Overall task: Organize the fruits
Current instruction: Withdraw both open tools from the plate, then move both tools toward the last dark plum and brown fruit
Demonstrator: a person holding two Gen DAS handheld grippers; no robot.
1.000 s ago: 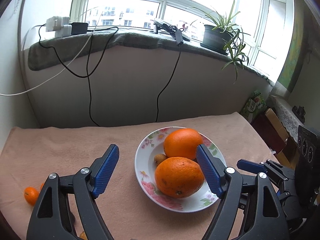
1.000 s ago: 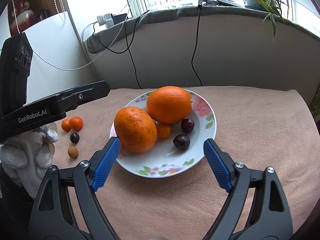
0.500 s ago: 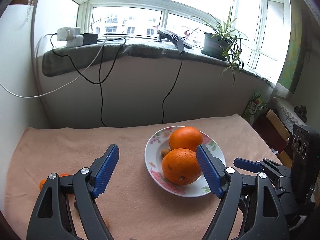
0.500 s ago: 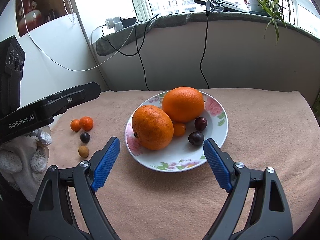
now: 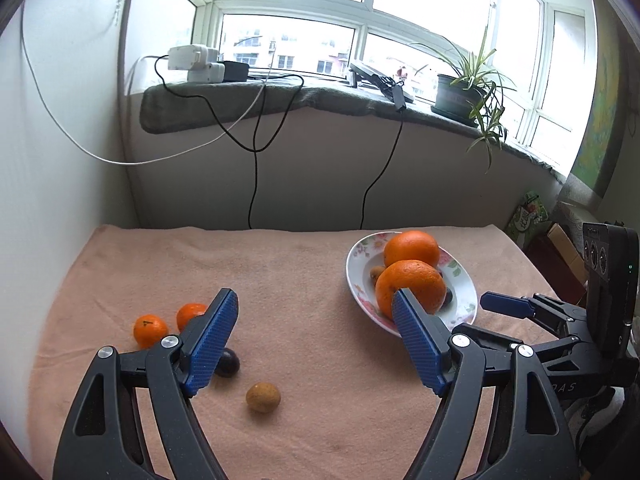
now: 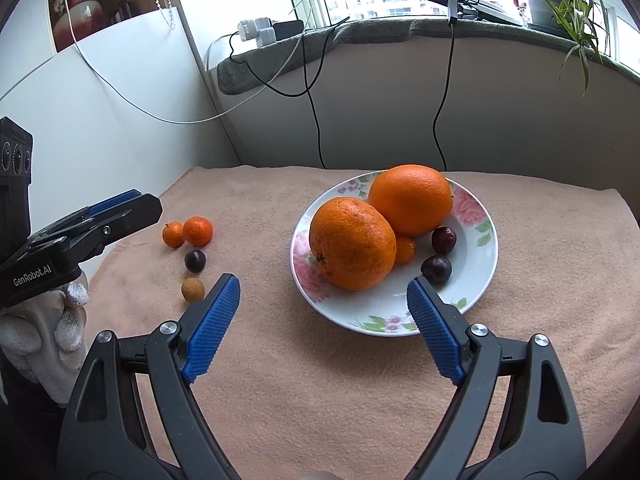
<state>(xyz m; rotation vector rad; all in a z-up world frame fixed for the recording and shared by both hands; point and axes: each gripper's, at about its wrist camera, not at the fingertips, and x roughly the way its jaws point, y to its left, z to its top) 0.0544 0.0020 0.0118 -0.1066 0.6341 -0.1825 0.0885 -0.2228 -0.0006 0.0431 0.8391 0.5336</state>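
Desk [image 6: 360, 400] covered with a peach towel-like cloth, set against a wall below a windowsill [image 5: 280, 96].

Left claw [image 5: 314, 342]: jaws spread wide, nothing between the pads, hovering over the left part of the desk. Right claw [image 6: 324, 328]: jaws likewise spread wide and empty, hovering just in front of the near rim of the plate [image 6: 480, 280]. A white-gloved hand [image 6: 44, 320] holds the left tool, seen at the left edge of the right wrist view.

Plate: white with floral pattern, on the right half of the desk. In it:
- two large oranges, touching each other: near one [image 6: 352, 244], far one [image 6: 412, 200]
- one small orange fruit [image 6: 405, 249] tucked against both
- two dark cherry-like fruits [image 6: 443, 240] [image 6: 436, 269] near each other on the right side
- left wrist view shows a small brownish fruit [image 5: 376, 272] behind the oranges; mostly hidden, so kind uncertain.

Loose fruit on the cloth, left of the plate and well apart from it:
- two small mandarins [image 6: 174, 234] [image 6: 198, 231], side by side, touching
- one dark round fruit [image 6: 195, 261] just in front of them
- one tan, rough-skinned round fruit [image 6: 193, 289] nearest the cameras, possibly a longan.

In the left wrist view the tan fruit [image 5: 263, 397] lies between the left claw's fingers in the frame but below them, not touched; the dark fruit is partly hidden behind the left finger [image 5: 212, 344].

Windowsill: potted plant [image 5: 460, 92], chargers, trailing cables.
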